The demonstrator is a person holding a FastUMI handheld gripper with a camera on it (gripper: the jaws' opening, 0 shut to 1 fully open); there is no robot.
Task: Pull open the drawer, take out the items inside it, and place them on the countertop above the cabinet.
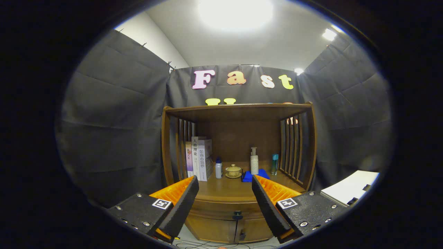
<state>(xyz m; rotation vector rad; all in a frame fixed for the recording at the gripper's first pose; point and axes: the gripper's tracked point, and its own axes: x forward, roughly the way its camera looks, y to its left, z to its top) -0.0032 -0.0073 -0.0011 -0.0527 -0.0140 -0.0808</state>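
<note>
A brown wooden cabinet [238, 152] with slatted sides stands ahead of me against the booth wall. Its countertop [225, 190] lies just beyond my fingers. The drawer [225, 209] under the countertop is shut, with a small dark knob [237, 215] at its front, low between my fingers. My gripper [225, 199] is open, its two fingers spread wide, holding nothing and still apart from the cabinet. What lies in the drawer is hidden.
On the countertop stand several books [199, 157] at the left, a small white bottle [218, 168], a lidded tea cup [233, 171], a blue pad [251, 177], a pump bottle [254, 160] and a teal bottle [274, 164]. A white surface [349, 188] lies at the right. Cables run on the floor.
</note>
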